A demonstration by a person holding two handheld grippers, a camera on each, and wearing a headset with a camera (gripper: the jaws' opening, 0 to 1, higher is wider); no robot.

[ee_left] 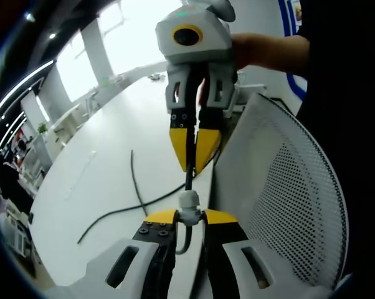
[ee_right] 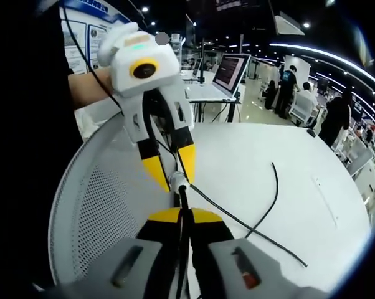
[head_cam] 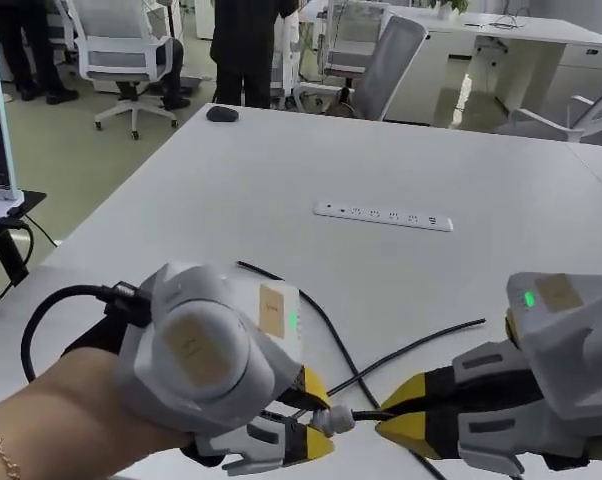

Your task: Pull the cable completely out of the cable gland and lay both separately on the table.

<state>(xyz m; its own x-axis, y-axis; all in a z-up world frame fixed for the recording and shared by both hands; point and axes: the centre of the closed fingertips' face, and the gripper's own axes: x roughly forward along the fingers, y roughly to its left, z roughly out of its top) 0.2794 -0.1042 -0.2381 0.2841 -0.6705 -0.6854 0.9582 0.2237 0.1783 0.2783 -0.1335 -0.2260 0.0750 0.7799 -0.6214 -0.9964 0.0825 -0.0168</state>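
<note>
- The cable gland (head_cam: 333, 420), a small white, rounded plastic fitting, is held above the near edge of the surface (head_cam: 281, 170), between the two tools.
- The black cable (head_cam: 421, 347) passes through it. Its loose lengths lie crossed on the white surface beyond.
- The left hand-held gripper (head_cam: 319, 415) has its yellow-tipped jaws closed on the gland from both sides. In the left gripper view a short bend of cable hangs behind the fitting, between those jaws.
- The right hand-held gripper (head_cam: 386, 413) faces it nearly tip to tip. Its jaws are pressed together on the cable just beside the gland, with a short straight stretch of cable between the two tools.
- A hand (head_cam: 71, 410) wraps the left tool's grey housing from below, wrist low at the frame's edge.
- Farther back on the surface lie a long white power strip (head_cam: 383, 216) and a dark computer mouse (head_cam: 222, 114), both well apart from the work.
- A grey mesh chair back (ee_left: 287, 187) stands close beside the tools.
- Office chairs (head_cam: 116, 50) stand beyond the surface.
</note>
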